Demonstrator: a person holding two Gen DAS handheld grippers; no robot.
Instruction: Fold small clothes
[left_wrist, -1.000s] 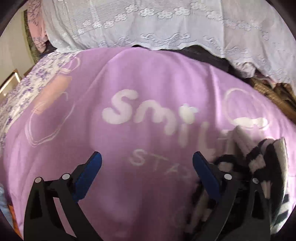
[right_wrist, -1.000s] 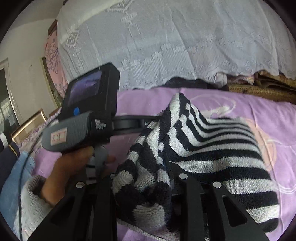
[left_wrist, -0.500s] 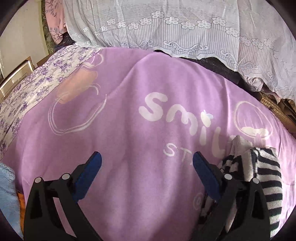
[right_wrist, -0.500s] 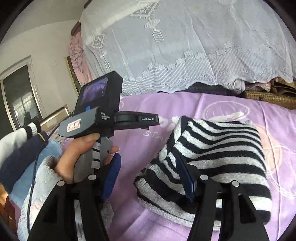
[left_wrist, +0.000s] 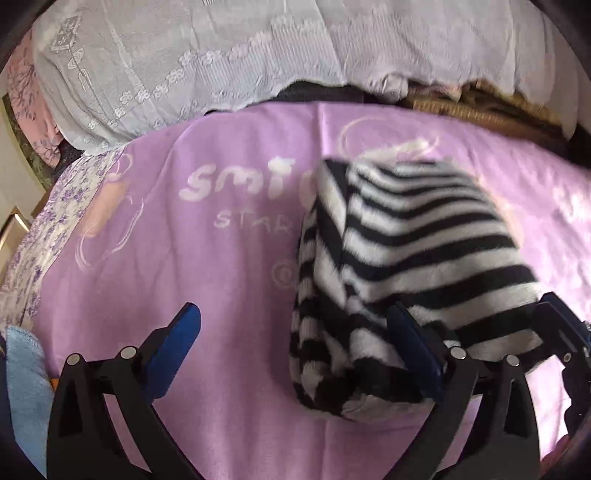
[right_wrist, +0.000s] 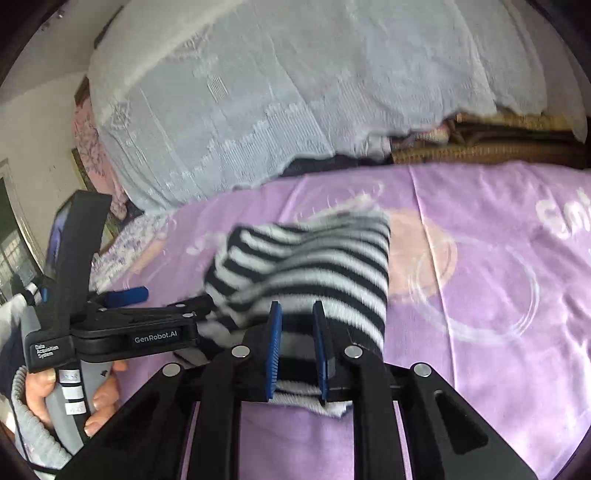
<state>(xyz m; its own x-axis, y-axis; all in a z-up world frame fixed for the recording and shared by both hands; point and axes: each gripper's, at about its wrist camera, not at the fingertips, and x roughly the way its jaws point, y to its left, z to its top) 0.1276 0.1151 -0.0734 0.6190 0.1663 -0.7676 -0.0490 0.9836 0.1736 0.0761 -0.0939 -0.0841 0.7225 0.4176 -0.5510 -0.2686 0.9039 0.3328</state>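
Striped black-and-white knit garment (right_wrist: 310, 266), folded on the purple blanket (right_wrist: 480, 350), is being pinched at its near edge by the closing right gripper (right_wrist: 297, 350), while the left gripper (left_wrist: 295, 354) is gaping empty beside it, so smoothing or another fold probably follows.

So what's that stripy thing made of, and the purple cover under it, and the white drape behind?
The striped garment looks like thick, soft knit, wool or acrylic: ribbed rows and fuzzy edges show. The purple cover seems a smooth, matte fleece or brushed blanket with printed white lettering. The white drape looks like thin lace or embroidered cotton, with flower patterns and a scalloped edge. Exact fibres cannot be told.
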